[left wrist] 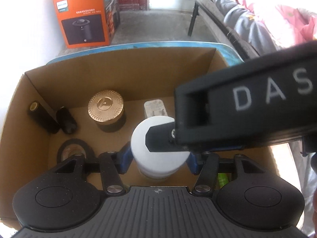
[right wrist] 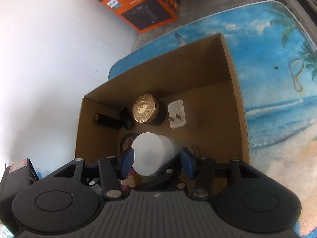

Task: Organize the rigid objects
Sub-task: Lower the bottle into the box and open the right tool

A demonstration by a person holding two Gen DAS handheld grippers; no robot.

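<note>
A: Both views look down into an open cardboard box [right wrist: 233,91] on the beach-print bench [right wrist: 277,55].

B: Contents at the back?

A: Gold-lidded jar [left wrist: 106,104], white plug adapter [right wrist: 177,113], two dark cylinders [left wrist: 42,117] leaning at the left wall. A black tape roll [left wrist: 74,150] lies flat nearer the camera.

B: And the grippers?

A: Left gripper [left wrist: 158,161] about half open, blue pads on either side of a white-capped bottle [left wrist: 158,138], close against its sides (whether they actually press, I cannot tell). The bottle stands upright inside the box, near its front. Right gripper [right wrist: 157,160] likewise half open, pads flanking the same white cap; contact unclear.

B: Anything overlapping?

A: In the left view the right gripper's black finger crosses over the cap. An orange carton [left wrist: 83,19] sits on the floor beyond.
</note>
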